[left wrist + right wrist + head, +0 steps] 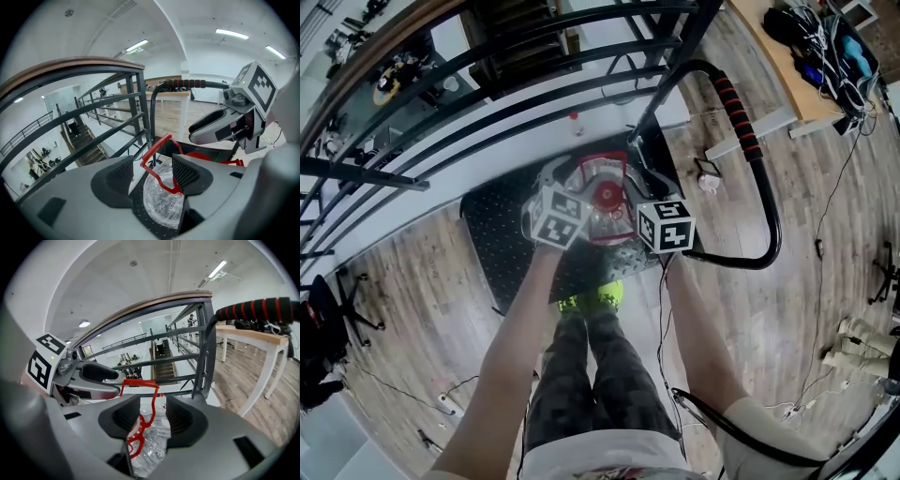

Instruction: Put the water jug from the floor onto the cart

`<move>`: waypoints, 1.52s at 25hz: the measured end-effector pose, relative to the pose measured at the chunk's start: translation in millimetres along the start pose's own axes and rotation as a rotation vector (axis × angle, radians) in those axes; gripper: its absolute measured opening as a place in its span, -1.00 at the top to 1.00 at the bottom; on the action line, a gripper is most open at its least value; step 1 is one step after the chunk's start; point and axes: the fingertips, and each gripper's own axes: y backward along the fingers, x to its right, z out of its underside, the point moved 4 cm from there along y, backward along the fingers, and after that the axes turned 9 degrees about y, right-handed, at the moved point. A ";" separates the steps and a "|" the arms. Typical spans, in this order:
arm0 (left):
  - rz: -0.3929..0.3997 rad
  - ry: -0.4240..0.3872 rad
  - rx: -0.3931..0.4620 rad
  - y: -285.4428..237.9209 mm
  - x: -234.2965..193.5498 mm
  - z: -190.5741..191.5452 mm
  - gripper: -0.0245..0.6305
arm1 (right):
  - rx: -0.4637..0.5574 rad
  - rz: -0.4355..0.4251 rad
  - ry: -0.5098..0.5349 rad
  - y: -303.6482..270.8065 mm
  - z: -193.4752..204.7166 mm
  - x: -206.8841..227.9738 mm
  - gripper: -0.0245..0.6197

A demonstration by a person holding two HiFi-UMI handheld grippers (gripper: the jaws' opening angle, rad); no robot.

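Observation:
The clear water jug (pixel 606 208) with a red cap and red carrying frame stands on the black deck of the cart (pixel 499 246). My left gripper (pixel 565 184) is at the jug's left side and my right gripper (pixel 639 191) at its right. In the left gripper view my left gripper (pixel 152 171) is open, and the red frame (pixel 157 157) runs through the gap above the jug (pixel 161 204). In the right gripper view my right gripper (pixel 153 416) is open too, with the red frame (pixel 139 425) loose between the pads over the jug (pixel 152 448).
The cart's black push handle (pixel 741 122) with a red-striped grip arches at the right of the jug. A dark metal railing (pixel 534 84) runs just beyond the cart, over a stairwell. A wooden table (pixel 787 66) with cables stands at the upper right. My green shoes (pixel 595 300) are at the deck's near edge.

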 end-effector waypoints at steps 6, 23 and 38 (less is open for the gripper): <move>0.020 -0.048 0.142 41.9 11.3 -42.1 0.70 | 0.081 -0.018 0.040 30.5 -37.5 -17.1 0.46; 0.107 0.051 0.465 116.4 44.1 -119.7 0.89 | 0.314 0.028 0.131 97.4 -112.9 -48.0 0.83; 0.143 0.041 0.487 134.9 62.8 -146.5 0.89 | 0.350 0.045 0.139 116.4 -140.8 -56.2 0.83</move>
